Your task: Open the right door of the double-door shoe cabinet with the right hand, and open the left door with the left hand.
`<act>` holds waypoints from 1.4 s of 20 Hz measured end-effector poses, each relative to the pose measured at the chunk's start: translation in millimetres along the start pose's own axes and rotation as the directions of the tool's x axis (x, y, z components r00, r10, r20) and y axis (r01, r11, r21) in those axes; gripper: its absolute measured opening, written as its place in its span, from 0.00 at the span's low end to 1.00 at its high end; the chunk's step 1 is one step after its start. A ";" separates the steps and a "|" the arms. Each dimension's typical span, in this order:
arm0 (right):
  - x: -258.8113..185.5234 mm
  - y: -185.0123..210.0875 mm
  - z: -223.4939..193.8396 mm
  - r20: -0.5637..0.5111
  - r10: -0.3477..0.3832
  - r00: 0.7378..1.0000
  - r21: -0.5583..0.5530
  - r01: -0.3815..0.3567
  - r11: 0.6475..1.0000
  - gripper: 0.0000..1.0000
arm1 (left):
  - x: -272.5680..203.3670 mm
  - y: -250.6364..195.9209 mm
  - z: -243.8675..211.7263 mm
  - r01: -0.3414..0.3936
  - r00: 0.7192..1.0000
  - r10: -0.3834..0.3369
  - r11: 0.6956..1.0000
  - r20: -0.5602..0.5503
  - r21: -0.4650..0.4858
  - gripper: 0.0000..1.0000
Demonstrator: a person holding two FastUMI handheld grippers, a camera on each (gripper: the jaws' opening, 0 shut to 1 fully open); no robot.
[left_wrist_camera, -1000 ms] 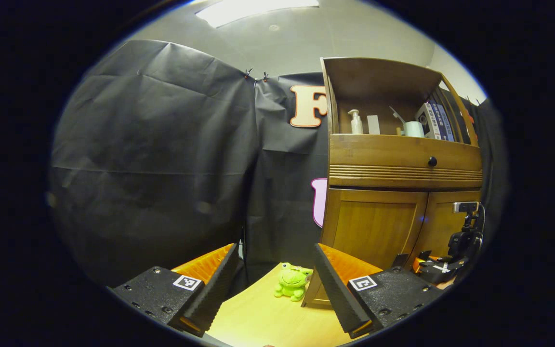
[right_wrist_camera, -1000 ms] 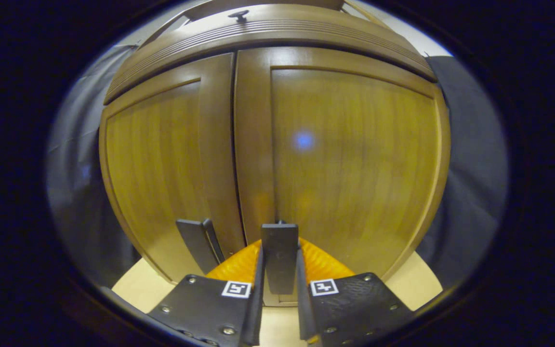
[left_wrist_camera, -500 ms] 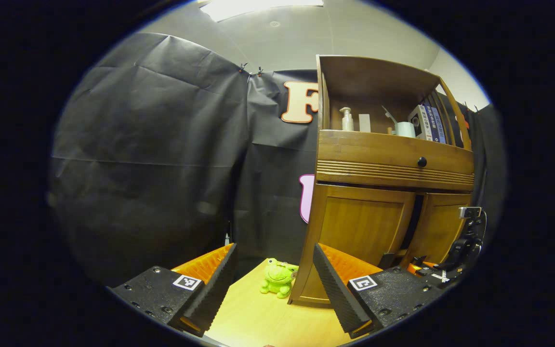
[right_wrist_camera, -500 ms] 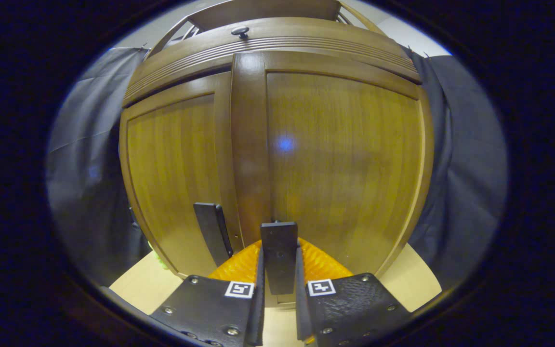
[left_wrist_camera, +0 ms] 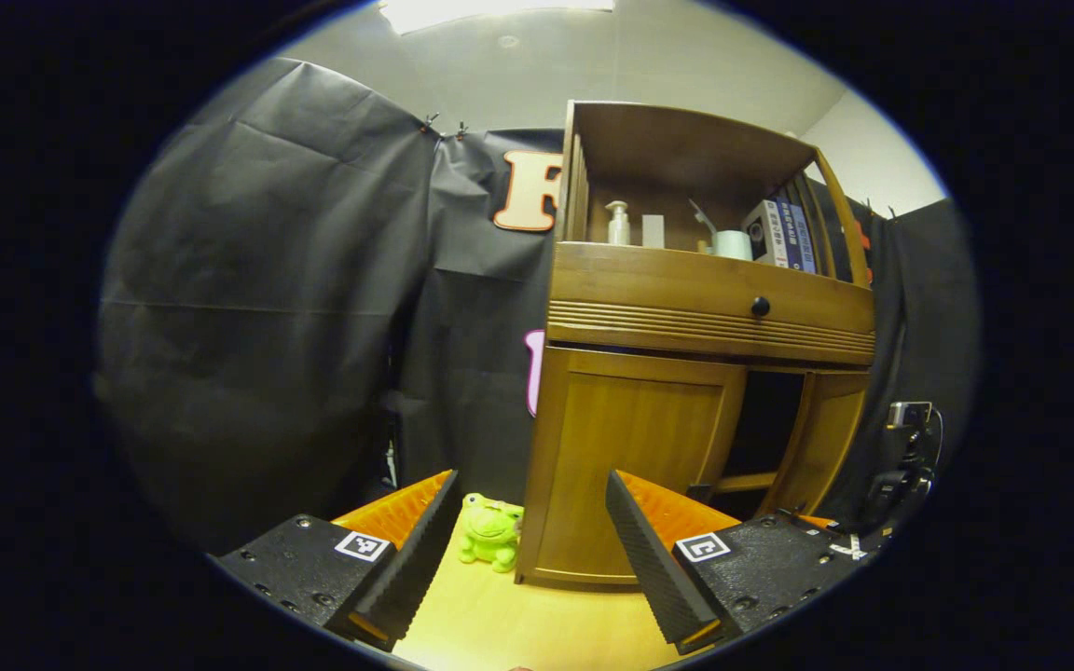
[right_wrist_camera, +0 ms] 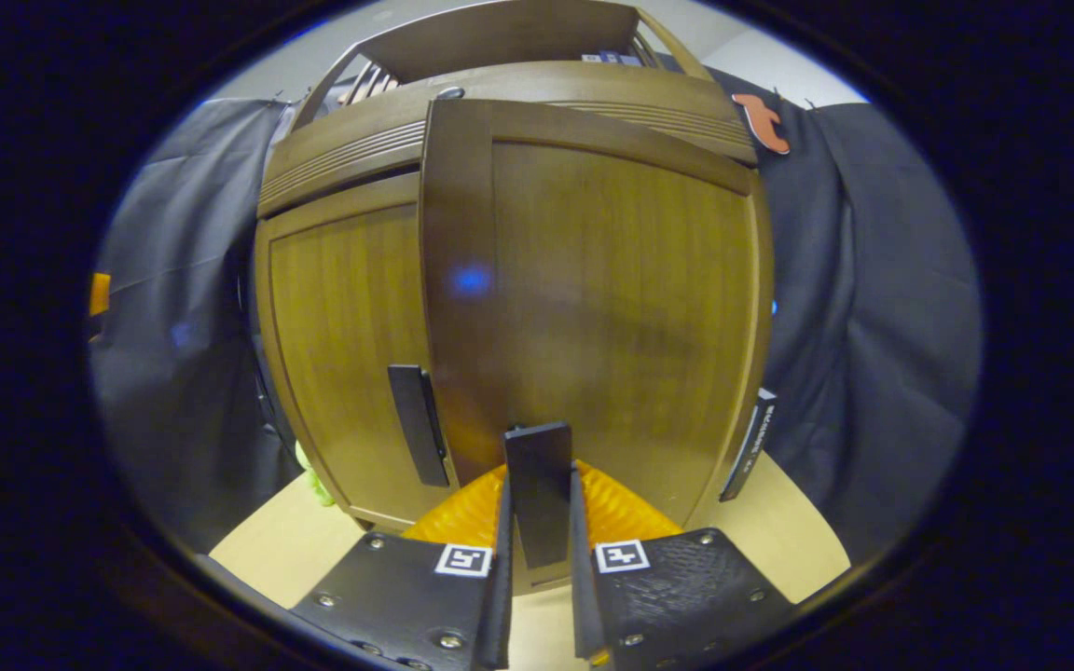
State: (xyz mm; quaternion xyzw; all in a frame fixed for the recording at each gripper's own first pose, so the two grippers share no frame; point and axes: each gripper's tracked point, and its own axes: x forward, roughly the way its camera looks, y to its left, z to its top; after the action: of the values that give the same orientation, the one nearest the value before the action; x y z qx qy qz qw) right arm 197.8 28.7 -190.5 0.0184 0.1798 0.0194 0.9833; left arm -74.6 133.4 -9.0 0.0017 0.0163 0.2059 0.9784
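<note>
The right gripper [right_wrist_camera: 537, 596] is clamped on the flat black handle [right_wrist_camera: 538, 492] of the brown wooden right door [right_wrist_camera: 593, 308] of the double-door shoe cabinet [left_wrist_camera: 705, 308], both fingers pressed against the handle's sides. That door stands partly swung out, and in the left gripper view a dark gap shows between it [left_wrist_camera: 821, 438] and the closed left door [left_wrist_camera: 635, 466]. The left gripper [left_wrist_camera: 528, 550] hovers over the pale wooden bench [left_wrist_camera: 518, 624] with its fingers wide apart and nothing between them, short of the left door, whose own black handle [right_wrist_camera: 419, 424] hangs untouched just beside the opening edge. The main risk, as I judge it, is the slim handle slipping out of the right gripper if the pull runs straight back instead of following the door's arc about its hinge; a slip would leave the door half open. A hard tug could also rock the cabinet, which would disturb the open top shelf: it holds a white pump bottle [left_wrist_camera: 618, 224], a white cup [left_wrist_camera: 733, 244] and a row of upright books [left_wrist_camera: 789, 238]. When the left gripper goes in, it has to clear the small green frog toy [left_wrist_camera: 490, 531] that sits on the bench beside the cabinet's left corner, and it must not cross the right door's swing. What lies inside the lower compartment cannot be told; the gap is dark.
</note>
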 end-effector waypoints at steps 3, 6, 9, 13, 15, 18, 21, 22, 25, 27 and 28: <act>-1.1 -1.6 0.7 0.001 -0.015 1.000 -0.001 0.015 1.000 0.26 | 0.1 -16.0 -4.1 0.045 0.999 -0.045 0.999 -0.008 0.010 0.92; -4.1 -4.2 3.1 0.002 -0.038 0.999 0.004 0.038 0.999 0.26 | -0.9 -29.4 -8.2 0.086 0.996 -0.086 0.996 -0.019 0.004 0.92; -15.5 -14.4 7.0 0.003 -0.076 0.997 0.005 0.076 0.997 0.26 | -1.5 -42.5 -15.1 0.128 0.991 -0.128 0.992 -0.037 -0.006 0.92; -41.9 -41.8 -0.5 0.000 -0.134 0.991 0.004 0.134 0.991 0.26 | -2.1 -57.9 -22.3 0.181 0.982 -0.181 0.983 -0.058 -0.018 0.92; -48.0 -52.1 -1.4 -0.003 -0.161 0.987 0.009 0.161 0.987 0.26 | -1.6 -64.1 -25.8 0.204 0.977 -0.205 0.979 -0.066 -0.023 0.92; -56.7 -66.0 -2.9 -0.002 -0.200 0.980 0.028 0.200 0.979 0.26 | -0.6 -71.4 -30.6 0.230 0.970 -0.231 0.973 -0.077 -0.024 0.96; -66.1 -82.8 -5.1 -0.001 -0.249 0.968 0.038 0.249 0.968 0.25 | 0.6 -78.1 -29.9 0.254 0.964 -0.255 0.967 -0.076 -0.022 0.96; -69.8 -89.5 -5.2 -0.001 -0.268 0.963 0.041 0.268 0.962 0.25 | 1.9 -79.8 -30.6 0.261 0.962 -0.262 0.965 -0.075 -0.022 0.92; -81.3 -110.7 -6.2 -0.005 -0.319 0.948 0.063 0.319 0.946 0.25 | 3.7 -86.7 -31.7 0.282 0.956 -0.284 0.959 -0.077 -0.030 0.92; -90.9 -124.3 -5.7 -0.002 -0.357 0.934 0.064 0.357 0.932 0.25 | 3.7 -92.3 -34.0 0.298 0.951 -0.300 0.954 -0.081 -0.036 0.96; -101.9 -131.8 -1.7 0.005 -0.380 0.925 0.055 0.379 0.924 0.25 | 4.3 -94.4 -35.3 0.304 0.948 -0.306 0.952 -0.084 -0.037 0.92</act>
State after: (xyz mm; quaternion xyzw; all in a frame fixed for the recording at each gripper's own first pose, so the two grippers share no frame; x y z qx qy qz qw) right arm 106.1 -107.4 -161.8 0.0093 0.1730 -0.1760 0.9690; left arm -33.8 48.7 -45.3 -0.0216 0.0572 0.0521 0.9968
